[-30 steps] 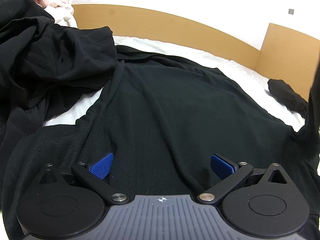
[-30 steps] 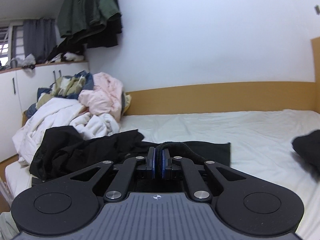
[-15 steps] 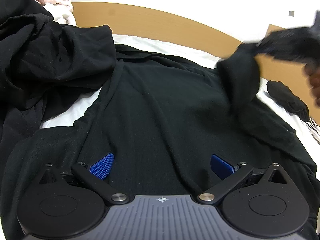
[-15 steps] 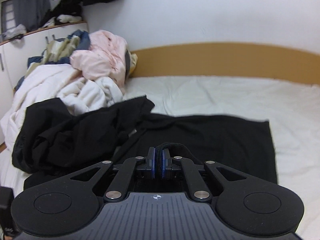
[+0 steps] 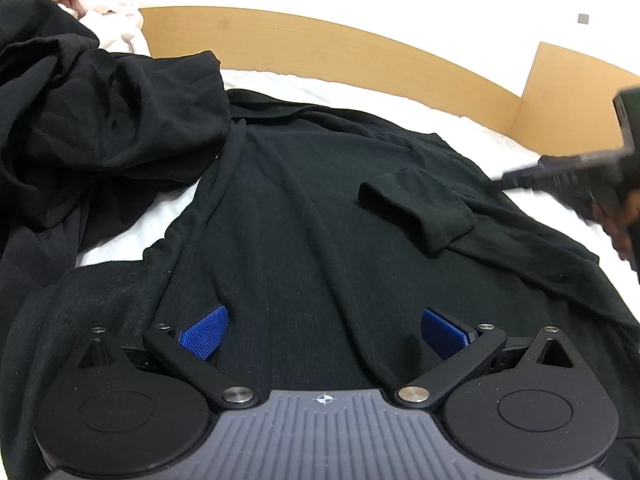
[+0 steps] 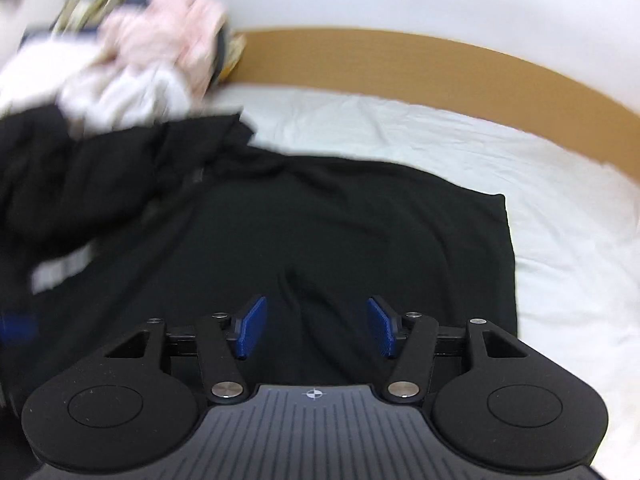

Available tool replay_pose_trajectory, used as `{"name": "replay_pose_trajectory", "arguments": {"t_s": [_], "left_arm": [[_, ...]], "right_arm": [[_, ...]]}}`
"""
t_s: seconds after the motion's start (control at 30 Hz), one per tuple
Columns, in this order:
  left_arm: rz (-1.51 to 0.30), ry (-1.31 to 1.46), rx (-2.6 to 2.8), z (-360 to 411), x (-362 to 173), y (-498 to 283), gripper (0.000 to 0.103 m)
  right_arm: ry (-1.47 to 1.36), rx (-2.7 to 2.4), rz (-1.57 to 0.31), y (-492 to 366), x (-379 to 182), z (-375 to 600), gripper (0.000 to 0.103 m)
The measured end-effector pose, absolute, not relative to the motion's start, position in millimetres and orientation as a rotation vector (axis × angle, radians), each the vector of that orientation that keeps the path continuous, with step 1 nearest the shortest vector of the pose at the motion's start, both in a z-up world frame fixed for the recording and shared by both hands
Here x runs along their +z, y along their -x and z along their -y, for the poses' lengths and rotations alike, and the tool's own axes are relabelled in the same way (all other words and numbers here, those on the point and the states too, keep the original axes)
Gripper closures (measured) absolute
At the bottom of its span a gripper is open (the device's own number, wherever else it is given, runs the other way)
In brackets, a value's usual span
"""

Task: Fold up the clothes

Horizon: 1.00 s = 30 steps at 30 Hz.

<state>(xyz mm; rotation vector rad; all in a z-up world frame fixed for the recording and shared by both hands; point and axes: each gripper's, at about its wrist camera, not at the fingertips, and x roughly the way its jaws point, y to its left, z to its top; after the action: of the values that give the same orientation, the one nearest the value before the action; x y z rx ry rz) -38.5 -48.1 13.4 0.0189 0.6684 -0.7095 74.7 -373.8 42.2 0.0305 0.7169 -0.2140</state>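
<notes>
A black top (image 5: 320, 220) lies spread on the white bed; it also shows in the right wrist view (image 6: 340, 232). Its right sleeve (image 5: 424, 208) lies folded in across the body. My left gripper (image 5: 323, 332) is open and empty, low over the near part of the top. My right gripper (image 6: 316, 328) is open and empty just above the top; it shows blurred at the right edge of the left wrist view (image 5: 580, 176).
A second crumpled black garment (image 5: 80, 120) lies at the left, partly over the top. A heap of white and pink laundry (image 6: 132, 64) sits at the back left. A wooden bed frame (image 5: 360, 56) runs along the back. White sheet (image 6: 560, 220) lies bare at the right.
My right gripper carried the sleeve in over the top's body, then opened and let it go. The sleeve now lies on the body. The left gripper stayed in place.
</notes>
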Motion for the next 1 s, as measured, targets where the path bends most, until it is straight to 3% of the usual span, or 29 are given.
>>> {"name": "replay_pose_trajectory", "arguments": {"t_s": [0.1, 0.23, 0.7, 0.87, 1.0], "left_arm": [[-0.664, -0.043, -0.703, 50.5, 12.8, 40.1, 0.001], [-0.663, -0.028, -0.705, 48.1, 12.4, 39.5, 0.001], [-0.667, 0.020, -0.722, 44.3, 12.0, 33.7, 0.001], [-0.665, 0.016, -0.723, 45.5, 11.8, 33.1, 0.001], [-0.663, 0.031, -0.723, 43.1, 11.9, 33.9, 0.001]], "right_arm": [[0.051, -0.167, -0.801, -68.2, 23.4, 358.8, 0.064], [0.094, -0.111, -0.831, -76.3, 5.2, 341.1, 0.073], [-0.180, -0.004, -0.668, -202.6, 16.5, 333.9, 0.073], [-0.174, 0.040, -0.600, -164.0, 36.0, 336.4, 0.072], [-0.048, -0.083, -0.540, -92.4, 46.8, 340.9, 0.058]]}}
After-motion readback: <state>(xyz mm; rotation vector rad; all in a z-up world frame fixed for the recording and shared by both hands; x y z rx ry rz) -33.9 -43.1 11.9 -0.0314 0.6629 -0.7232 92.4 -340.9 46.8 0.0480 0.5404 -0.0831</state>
